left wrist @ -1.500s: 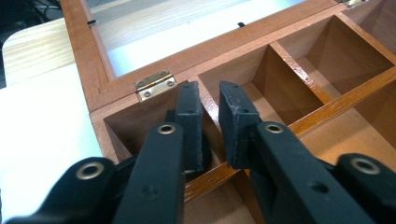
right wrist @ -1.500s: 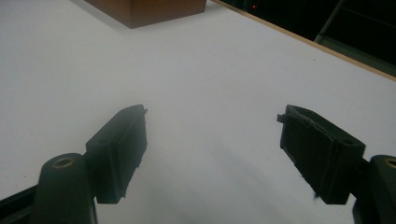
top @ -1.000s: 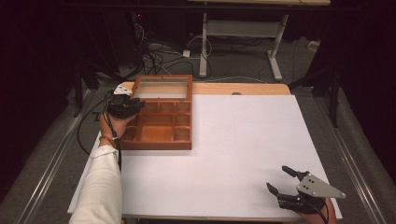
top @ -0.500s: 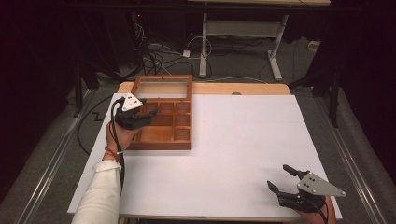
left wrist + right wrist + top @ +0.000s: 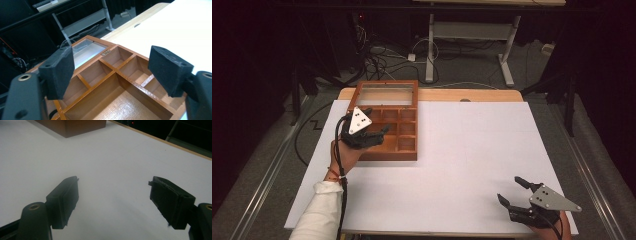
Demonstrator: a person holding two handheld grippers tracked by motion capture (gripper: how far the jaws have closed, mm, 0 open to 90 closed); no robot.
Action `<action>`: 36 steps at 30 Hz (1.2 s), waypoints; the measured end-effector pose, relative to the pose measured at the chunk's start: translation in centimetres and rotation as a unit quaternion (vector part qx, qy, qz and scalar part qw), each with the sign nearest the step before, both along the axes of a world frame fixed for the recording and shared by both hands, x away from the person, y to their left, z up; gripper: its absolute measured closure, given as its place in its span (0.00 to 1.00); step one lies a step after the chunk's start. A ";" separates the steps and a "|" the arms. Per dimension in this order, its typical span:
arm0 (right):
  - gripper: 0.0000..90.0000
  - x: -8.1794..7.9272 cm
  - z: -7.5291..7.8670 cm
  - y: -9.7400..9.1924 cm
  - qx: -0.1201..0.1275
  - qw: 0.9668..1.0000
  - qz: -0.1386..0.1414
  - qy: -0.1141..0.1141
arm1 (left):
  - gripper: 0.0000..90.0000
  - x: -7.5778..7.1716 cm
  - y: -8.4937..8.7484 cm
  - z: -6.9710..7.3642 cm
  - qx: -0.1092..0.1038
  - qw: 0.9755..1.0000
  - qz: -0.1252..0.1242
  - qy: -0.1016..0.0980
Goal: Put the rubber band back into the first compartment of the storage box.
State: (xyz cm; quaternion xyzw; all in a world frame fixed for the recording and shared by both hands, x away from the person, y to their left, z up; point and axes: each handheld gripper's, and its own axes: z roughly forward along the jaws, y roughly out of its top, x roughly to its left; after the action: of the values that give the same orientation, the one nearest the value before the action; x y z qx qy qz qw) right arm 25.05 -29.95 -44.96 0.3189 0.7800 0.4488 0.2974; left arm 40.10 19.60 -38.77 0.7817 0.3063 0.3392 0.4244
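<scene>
1. Wooden compartment box (image 5: 384, 121): sitting at the table's (image 5: 472, 150) far left, lid open.
2. Left gripper (image 5: 111, 75): jaws just opening, empty, hovering over the compartments.
3. Right gripper (image 5: 112, 202): idling, jaws apart, empty.
4. Next, likely: withdrawing clear.

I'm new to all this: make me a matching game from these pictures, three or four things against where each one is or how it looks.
Things:
1. wooden box
2. left gripper
3. right gripper
4. white sheet

Places or states:
A. near table edge, jaws open, nothing between them
B. covers most of the tabletop
C. over the box, jaws open
D. lid open, divided into compartments

Pairs: 1-D, 2-C, 3-A, 4-B
</scene>
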 end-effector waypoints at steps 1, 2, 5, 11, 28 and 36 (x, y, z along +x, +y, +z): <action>0.26 0.0 0.0 0.0 0.001 1.000 -0.002 -0.002 | 0.22 -0.2 0.0 -0.1 -0.004 1.000 -0.001 -0.002; 0.26 0.0 0.1 0.0 0.001 1.000 -0.002 -0.006 | 0.22 -0.3 0.1 -0.2 -0.005 1.000 -0.003 -0.001; 0.27 -0.3 0.2 0.1 -0.004 1.000 0.001 -0.010 | 0.19 -0.8 0.3 -0.4 -0.009 1.000 -0.004 -0.006; 0.26 -0.4 0.4 0.0 -0.002 1.000 -0.001 -0.014 | 0.17 -1.5 0.4 -0.6 -0.010 1.000 -0.010 -0.005; 0.26 -0.5 0.4 0.6 -0.013 1.000 0.010 -0.016 | 0.18 -3.5 -2.0 -0.2 0.003 0.998 -0.053 -0.022; 0.26 -0.6 0.4 0.8 -0.018 1.000 0.011 -0.013 | 0.18 -4.7 -3.2 0.1 0.005 0.997 -0.073 -0.032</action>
State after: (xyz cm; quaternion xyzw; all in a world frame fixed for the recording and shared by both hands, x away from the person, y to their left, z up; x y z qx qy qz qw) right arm 24.42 -29.16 -44.61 0.2991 0.7874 0.4425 0.3080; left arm 35.38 16.40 -38.72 0.7928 0.2330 0.3342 0.4533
